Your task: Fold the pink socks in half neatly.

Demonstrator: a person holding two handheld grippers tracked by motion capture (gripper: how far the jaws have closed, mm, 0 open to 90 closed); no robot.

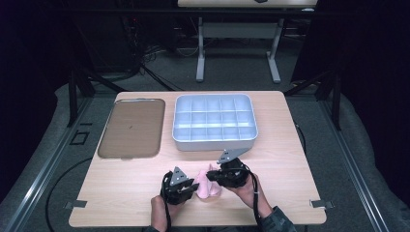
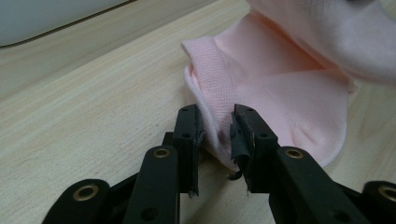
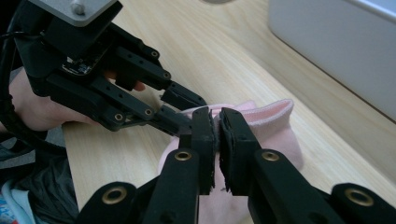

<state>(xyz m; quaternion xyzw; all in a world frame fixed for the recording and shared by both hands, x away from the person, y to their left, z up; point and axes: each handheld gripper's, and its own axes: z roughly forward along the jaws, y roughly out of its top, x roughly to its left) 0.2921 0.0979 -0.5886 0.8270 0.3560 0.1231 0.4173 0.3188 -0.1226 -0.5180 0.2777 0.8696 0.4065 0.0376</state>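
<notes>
A pale pink sock lies crumpled on the wooden table near its front edge, between my two grippers. My left gripper is at the sock's left side; in the left gripper view its jaws are closed on a fold of the sock near the ribbed cuff. From the right, my right gripper reaches in, and its jaws stand almost together, pinching the sock. The left gripper shows there too, holding the same cuff end.
A grey box with several compartments stands just behind the grippers at mid-table; its wall shows close by. A flat brown tray lies at the back left. The person's hands come in over the front edge.
</notes>
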